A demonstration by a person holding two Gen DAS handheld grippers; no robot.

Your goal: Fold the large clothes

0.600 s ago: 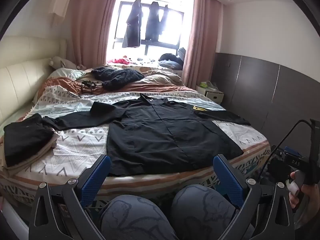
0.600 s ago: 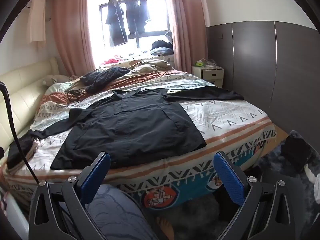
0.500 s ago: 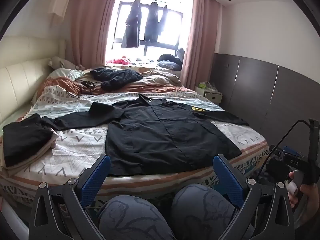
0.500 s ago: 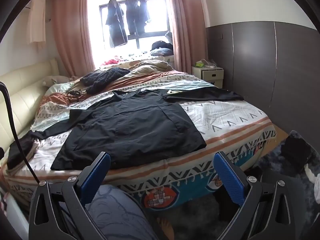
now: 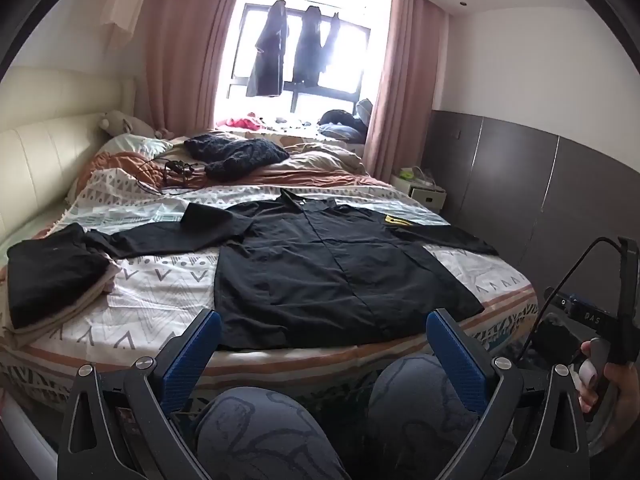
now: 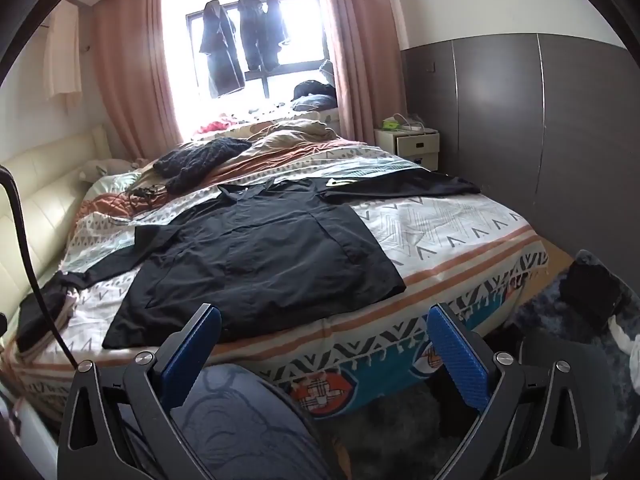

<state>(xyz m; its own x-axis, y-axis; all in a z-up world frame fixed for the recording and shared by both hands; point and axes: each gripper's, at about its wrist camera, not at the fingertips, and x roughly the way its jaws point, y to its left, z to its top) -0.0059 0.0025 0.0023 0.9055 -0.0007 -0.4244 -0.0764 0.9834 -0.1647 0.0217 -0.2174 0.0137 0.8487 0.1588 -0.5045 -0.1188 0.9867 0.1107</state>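
A large black long-sleeved shirt [image 5: 320, 272] [image 6: 260, 256] lies flat and face up on the bed [image 5: 160, 292] [image 6: 448, 232], collar toward the window, both sleeves spread out sideways. A yellow patch [image 5: 396, 221] marks its right shoulder. My left gripper [image 5: 322, 344] hangs open above the person's knees [image 5: 256, 428], short of the shirt's hem, with nothing between its blue pads. My right gripper [image 6: 322, 344] is open too, over the bed's near edge and off the shirt's lower right corner. In the left wrist view a hand [image 5: 604, 380] holds the right gripper's handle at the far right.
A stack of folded clothes [image 5: 52, 276] sits at the bed's left edge by the left sleeve. A dark knit garment [image 5: 236, 156] and cables [image 5: 176, 170] lie near the pillows. A white nightstand [image 6: 408, 144] stands by the grey wall panel. Dark items [image 6: 592, 292] lie on the rug.
Both views have shifted only slightly; the shirt lies as before and both grippers stay open.
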